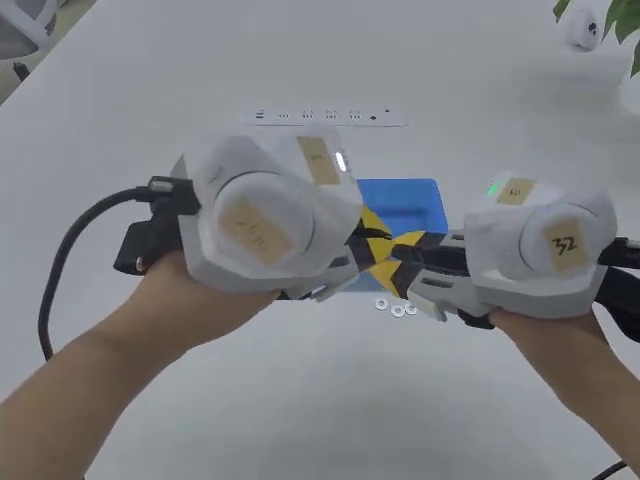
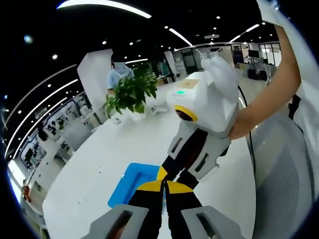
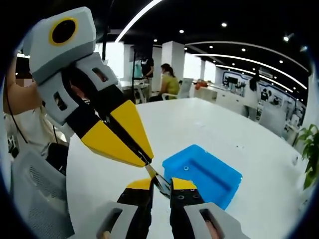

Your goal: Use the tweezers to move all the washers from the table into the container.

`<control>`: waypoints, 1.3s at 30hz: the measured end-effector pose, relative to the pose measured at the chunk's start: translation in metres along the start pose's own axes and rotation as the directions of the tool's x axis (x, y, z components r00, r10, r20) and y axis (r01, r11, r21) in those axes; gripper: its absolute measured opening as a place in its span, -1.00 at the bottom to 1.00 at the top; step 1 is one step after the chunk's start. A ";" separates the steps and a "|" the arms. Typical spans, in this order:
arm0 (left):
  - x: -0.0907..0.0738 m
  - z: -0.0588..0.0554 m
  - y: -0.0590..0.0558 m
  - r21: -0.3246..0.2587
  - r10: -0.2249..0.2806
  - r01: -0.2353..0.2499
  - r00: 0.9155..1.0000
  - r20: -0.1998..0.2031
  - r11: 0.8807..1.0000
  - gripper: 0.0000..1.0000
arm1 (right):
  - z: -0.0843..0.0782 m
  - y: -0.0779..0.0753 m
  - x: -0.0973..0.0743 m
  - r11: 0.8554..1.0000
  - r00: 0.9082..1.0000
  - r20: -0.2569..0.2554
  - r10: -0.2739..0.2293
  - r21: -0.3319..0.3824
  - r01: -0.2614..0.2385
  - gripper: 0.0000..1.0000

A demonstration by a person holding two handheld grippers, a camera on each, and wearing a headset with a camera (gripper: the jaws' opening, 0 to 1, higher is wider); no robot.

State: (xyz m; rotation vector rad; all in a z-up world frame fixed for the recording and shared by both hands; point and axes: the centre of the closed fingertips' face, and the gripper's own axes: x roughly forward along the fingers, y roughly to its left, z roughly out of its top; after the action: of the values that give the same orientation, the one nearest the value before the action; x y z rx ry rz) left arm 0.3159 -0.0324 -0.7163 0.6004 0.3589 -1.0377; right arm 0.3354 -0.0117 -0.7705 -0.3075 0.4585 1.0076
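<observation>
The blue container (image 1: 415, 205) lies on the white table just behind both grippers. Three small washers (image 1: 397, 308) sit on the table in front of it, below the right gripper (image 1: 405, 248). The left gripper (image 1: 372, 245) meets it tip to tip. In the right gripper view, thin metal tweezers (image 3: 155, 177) run from the left gripper's shut yellow jaws (image 3: 147, 162) into the right gripper (image 3: 162, 185), whose jaws close on them. One washer (image 3: 185, 168) lies inside the container (image 3: 214, 181). In the left gripper view, the left gripper (image 2: 165, 188) is shut, with the container (image 2: 130, 181) beyond.
A white power strip (image 1: 322, 116) lies on the table beyond the container. A plant (image 1: 630, 30) and a small white device (image 1: 583, 28) stand at the far right corner. A black cable (image 1: 70, 250) trails from the left gripper. A mesh chair (image 2: 284, 169) is behind.
</observation>
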 end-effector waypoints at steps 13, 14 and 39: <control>0.018 -0.025 -0.015 -0.042 -0.042 0.040 0.998 -0.043 0.998 -1.00 | -0.033 0.005 0.012 0.995 0.999 -0.037 0.011 0.102 -0.007 -0.81; 0.019 -0.025 -0.015 -0.042 -0.044 0.043 0.998 -0.044 0.998 -1.00 | -0.034 0.004 0.012 0.994 0.999 -0.038 0.011 0.112 -0.007 -0.81; 0.045 -0.032 -0.011 -0.035 -0.105 0.103 0.992 -0.064 0.994 -1.00 | -0.050 -0.006 0.022 0.978 0.999 -0.036 0.001 0.207 0.007 -0.84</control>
State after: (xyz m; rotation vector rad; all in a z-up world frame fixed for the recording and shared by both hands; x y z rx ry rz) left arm 0.3270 -0.0478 -0.7695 0.5931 0.4677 -1.1119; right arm 0.3393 -0.0215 -0.8245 -0.1397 0.5910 0.9435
